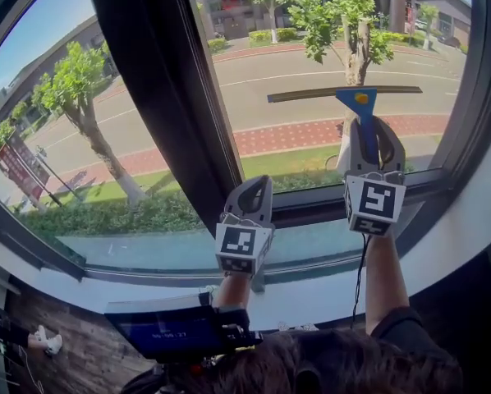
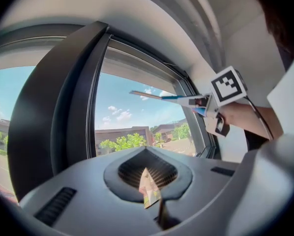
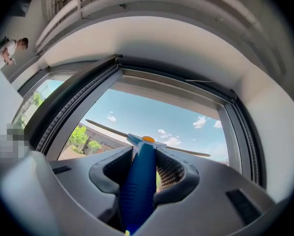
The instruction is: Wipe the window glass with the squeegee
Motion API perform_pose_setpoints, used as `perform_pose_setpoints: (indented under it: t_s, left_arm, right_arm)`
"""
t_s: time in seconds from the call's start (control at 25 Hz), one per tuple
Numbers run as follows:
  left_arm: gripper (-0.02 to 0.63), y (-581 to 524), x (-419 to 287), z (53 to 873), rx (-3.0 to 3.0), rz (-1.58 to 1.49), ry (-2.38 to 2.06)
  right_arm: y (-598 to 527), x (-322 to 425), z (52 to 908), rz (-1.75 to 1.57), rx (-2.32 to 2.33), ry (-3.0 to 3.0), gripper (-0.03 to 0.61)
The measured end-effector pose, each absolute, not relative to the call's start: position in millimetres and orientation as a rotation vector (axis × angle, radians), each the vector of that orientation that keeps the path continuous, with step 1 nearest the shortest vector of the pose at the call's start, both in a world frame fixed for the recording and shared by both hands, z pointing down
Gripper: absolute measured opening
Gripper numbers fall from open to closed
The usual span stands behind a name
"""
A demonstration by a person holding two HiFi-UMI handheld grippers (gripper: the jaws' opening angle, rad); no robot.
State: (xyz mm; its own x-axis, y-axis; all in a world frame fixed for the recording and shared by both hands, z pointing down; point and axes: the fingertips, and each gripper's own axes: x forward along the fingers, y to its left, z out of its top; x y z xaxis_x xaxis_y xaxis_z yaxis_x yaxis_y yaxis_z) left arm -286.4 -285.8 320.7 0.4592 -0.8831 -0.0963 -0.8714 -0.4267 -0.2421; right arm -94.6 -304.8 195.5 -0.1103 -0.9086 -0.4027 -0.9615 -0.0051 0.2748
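Observation:
A squeegee (image 1: 356,97) with a blue handle, an orange dot and a long dark blade lies across the right window pane (image 1: 311,48), blade about level against the glass. My right gripper (image 1: 369,134) is shut on the squeegee handle (image 3: 139,181), which runs up between the jaws to the blade (image 3: 107,128). My left gripper (image 1: 252,195) hangs lower, near the dark centre mullion (image 1: 159,80), its jaws shut with nothing between them. From the left gripper view, the squeegee (image 2: 161,97) and the right gripper's marker cube (image 2: 229,86) show at the right.
The dark window frame (image 1: 467,97) bounds the pane on the right, and a sill ledge (image 1: 328,208) runs below. A left pane (image 1: 57,121) sits past the mullion. A device with a screen (image 1: 167,331) hangs at the person's chest. Another person (image 3: 9,50) stands far left.

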Motion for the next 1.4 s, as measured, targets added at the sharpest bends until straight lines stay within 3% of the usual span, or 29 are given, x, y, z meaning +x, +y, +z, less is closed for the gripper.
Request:
perform_pose_setpoints:
  t_s: [0.48, 1.4]
  left_arm:
    - [0.002, -292.5, -287.7, 307.8, -2.476, 0.003, 1.403]
    - [0.001, -309.4, -281.5, 296.7, -2.467, 0.009, 1.406]
  right_arm:
    - [-312.2, -132.7, 23.7, 0.823, -1.902, 1.929, 0.143]
    - [-345.7, -174.1, -115.4, 0.954, -1.819, 1.813, 0.143]
